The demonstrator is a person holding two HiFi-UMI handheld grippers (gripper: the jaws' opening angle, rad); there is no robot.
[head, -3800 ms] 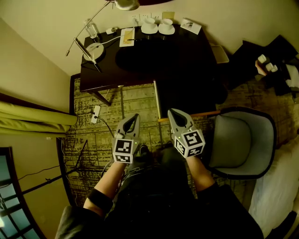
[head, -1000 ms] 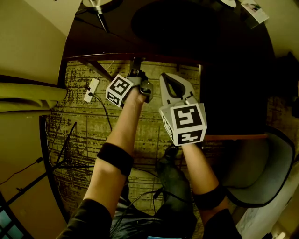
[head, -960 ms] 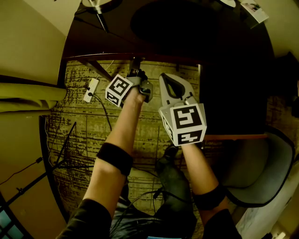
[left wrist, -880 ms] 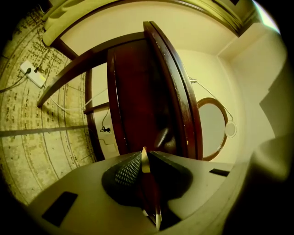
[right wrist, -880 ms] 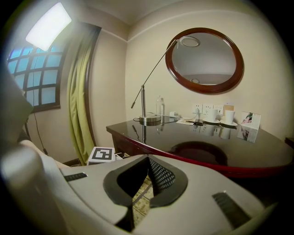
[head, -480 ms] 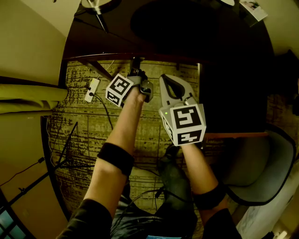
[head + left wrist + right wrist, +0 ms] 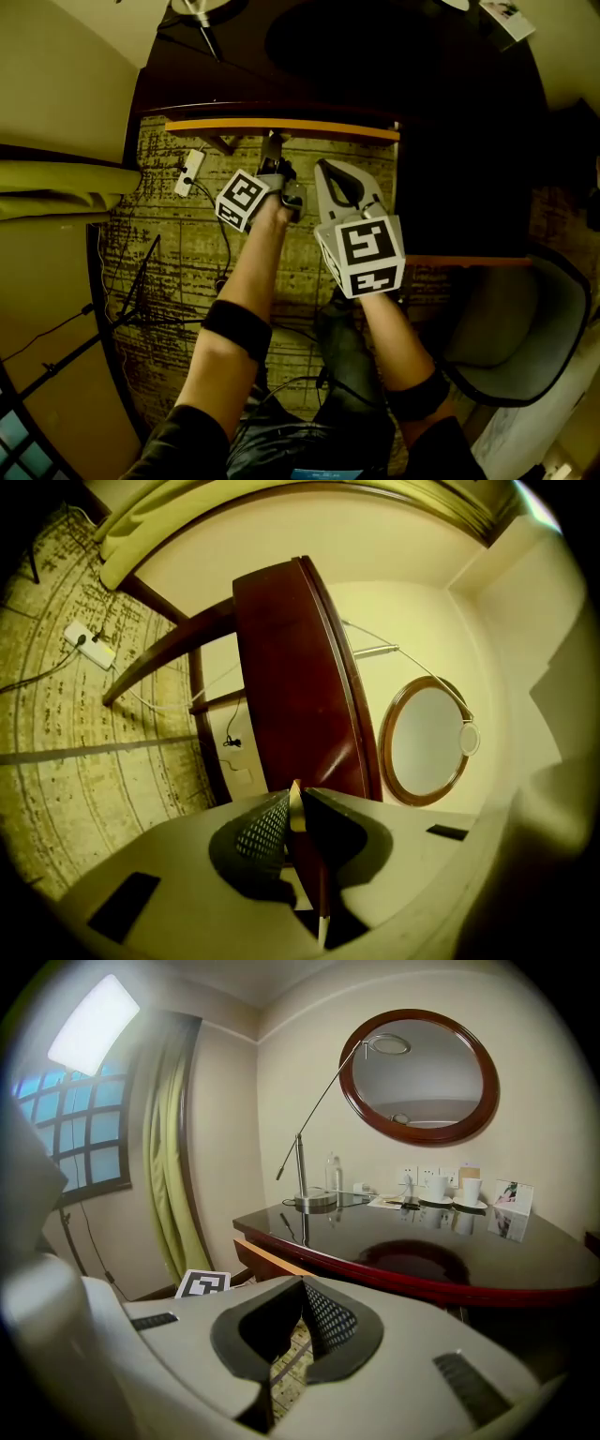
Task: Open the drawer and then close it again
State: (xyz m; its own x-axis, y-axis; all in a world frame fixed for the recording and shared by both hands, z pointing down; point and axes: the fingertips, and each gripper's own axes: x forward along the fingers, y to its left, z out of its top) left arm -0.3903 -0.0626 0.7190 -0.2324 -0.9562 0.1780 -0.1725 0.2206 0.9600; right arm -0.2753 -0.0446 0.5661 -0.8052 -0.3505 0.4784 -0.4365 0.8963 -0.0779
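Both grippers are just in front of the desk [image 7: 216, 80]. My left gripper [image 7: 273, 142] has its jaws clamped on the thin front lip of the drawer [image 7: 281, 126], which stands slightly out from under the desk's front edge with its pale top edge showing. My right gripper [image 7: 325, 169] hovers beside it, off the desk, jaws pressed together with nothing between them
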